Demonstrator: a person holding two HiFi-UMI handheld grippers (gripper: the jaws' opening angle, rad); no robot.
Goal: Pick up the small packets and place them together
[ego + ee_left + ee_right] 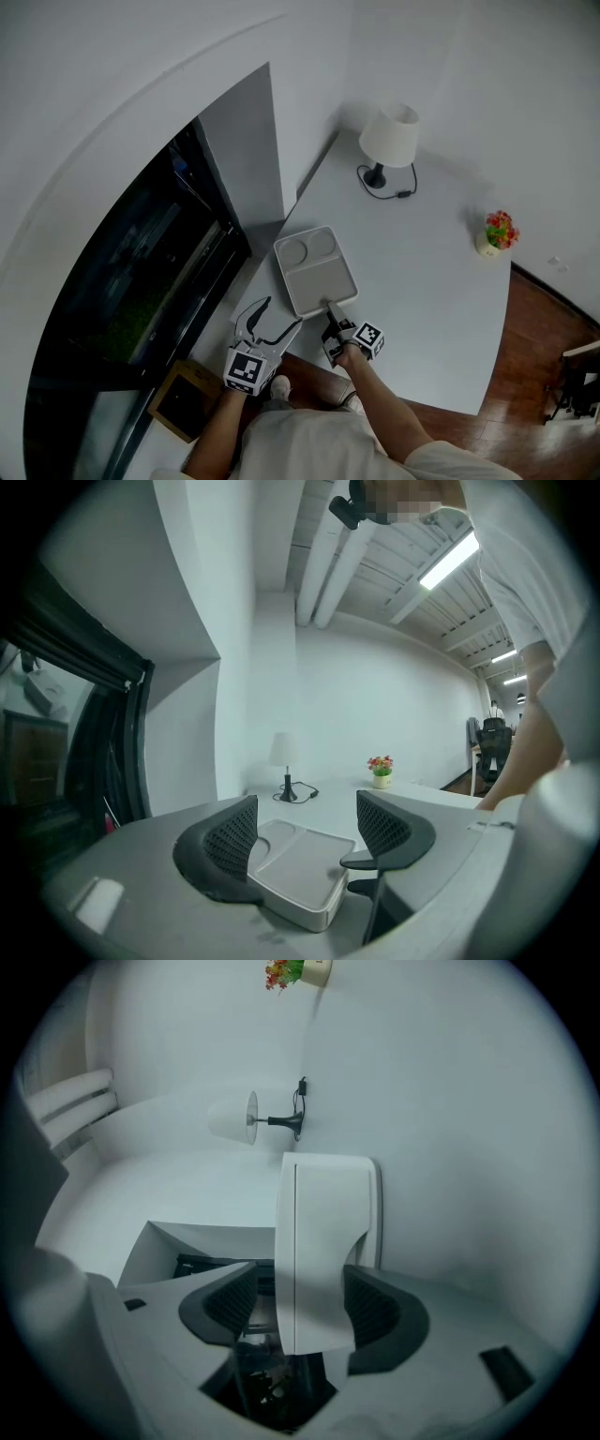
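– Grey tray (319, 277) first: who has hold of it?

– Nobody firmly, as far as I can see. The right gripper (330, 309) is at the tray's near rim, rolled onto its side. In the right gripper view (300, 1302) the rim of the tray (323, 1232) stands between the two pads. One pad sits against it, but a dark gap shows on the other side, so the claw is spread around the rim, not pinching it.

– And the left gripper (281, 314)?

– Spread wide with nothing between its pads. It hangs just off the table's (422, 309) near left corner, close beside the tray's near left corner; I cannot tell whether it touches. In the left gripper view (307, 827) the tray (300, 874) lies just past the pads.

– Where does the tray sit on the table?

– At the near left corner, with its short side by the near edge. It lies flat, with one big rectangular compartment toward the person and two round wells at the far end.

– Farther out?

– A white-shaded lamp (391, 136) on a dark base stands at the far left corner, its cord (398, 192) looped beside it. A small flower pot (497, 234) with red and yellow blooms stands by the far right edge, well apart from the tray. Both also show in the left gripper view, the lamp (283, 752) left of the flower pot (380, 771).
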